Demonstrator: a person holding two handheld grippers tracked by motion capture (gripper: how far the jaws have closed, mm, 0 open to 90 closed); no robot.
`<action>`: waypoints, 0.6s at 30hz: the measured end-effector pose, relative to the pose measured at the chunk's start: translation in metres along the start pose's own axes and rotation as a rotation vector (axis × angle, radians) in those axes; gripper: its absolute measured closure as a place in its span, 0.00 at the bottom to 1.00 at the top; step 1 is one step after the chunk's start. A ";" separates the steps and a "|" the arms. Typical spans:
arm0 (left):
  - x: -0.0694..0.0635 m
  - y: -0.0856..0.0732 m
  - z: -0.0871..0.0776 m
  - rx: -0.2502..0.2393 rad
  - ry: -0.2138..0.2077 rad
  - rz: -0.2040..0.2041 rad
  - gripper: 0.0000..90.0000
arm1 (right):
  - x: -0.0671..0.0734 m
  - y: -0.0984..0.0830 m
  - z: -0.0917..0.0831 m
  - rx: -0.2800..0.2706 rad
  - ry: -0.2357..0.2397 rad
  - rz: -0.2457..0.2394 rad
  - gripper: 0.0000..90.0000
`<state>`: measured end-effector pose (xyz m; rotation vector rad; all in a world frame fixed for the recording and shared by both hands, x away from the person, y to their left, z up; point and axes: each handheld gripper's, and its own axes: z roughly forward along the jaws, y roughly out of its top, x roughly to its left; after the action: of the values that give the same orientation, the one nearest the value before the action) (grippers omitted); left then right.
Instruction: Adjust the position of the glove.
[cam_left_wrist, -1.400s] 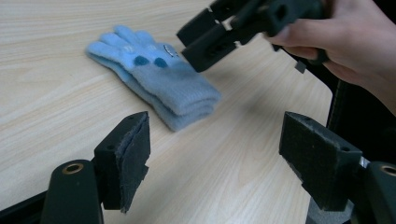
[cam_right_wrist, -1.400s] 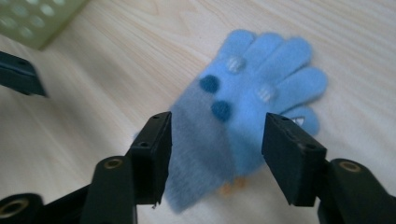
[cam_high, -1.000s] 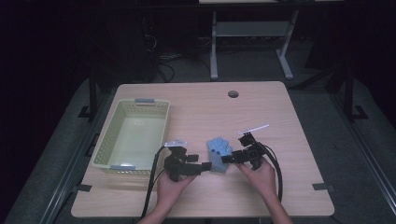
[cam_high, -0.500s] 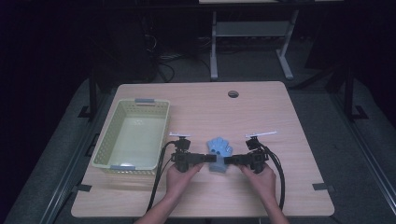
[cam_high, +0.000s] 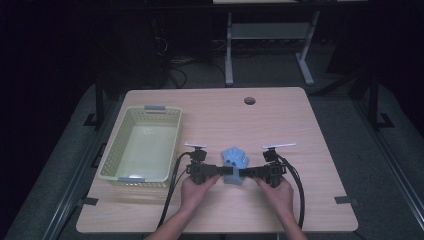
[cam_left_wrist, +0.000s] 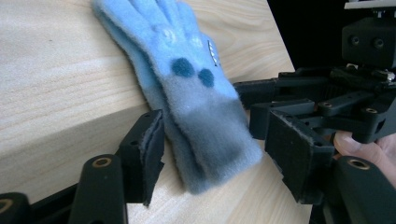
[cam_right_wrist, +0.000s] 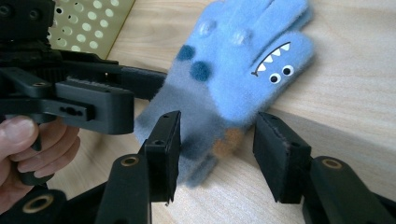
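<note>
Both grippers' fingers have been closing around the blue glove (cam_high: 235, 160) (centre frame), not yet pinching. The left gripper (cam_left_wrist: 210, 154) and right gripper (cam_right_wrist: 217, 149) straddle its cuff. Uneven closure could snag one layer on the worktop (cam_high: 310, 125).

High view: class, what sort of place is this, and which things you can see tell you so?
Probably a lab or recording room, not a home. A lone wooden table stands on grey floor in a dark room, cables lie behind it, and a person works hand-held grippers on a blue glove beside a plastic basket.
</note>
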<state>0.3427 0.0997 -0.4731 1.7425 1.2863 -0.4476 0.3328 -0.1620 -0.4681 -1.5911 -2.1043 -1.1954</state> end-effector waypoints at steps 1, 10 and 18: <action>0.001 0.000 0.002 0.011 -0.002 0.001 0.45 | 0.000 0.000 0.000 0.001 0.000 -0.001 0.57; 0.004 -0.002 0.004 0.020 0.005 0.025 0.57 | 0.001 -0.002 0.004 0.011 0.003 0.005 0.58; 0.003 -0.007 0.005 0.015 -0.003 0.037 0.64 | 0.006 -0.006 0.011 0.006 0.008 -0.012 0.67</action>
<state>0.3386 0.0976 -0.4813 1.7752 1.2494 -0.4394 0.3285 -0.1502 -0.4738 -1.5709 -2.1136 -1.1957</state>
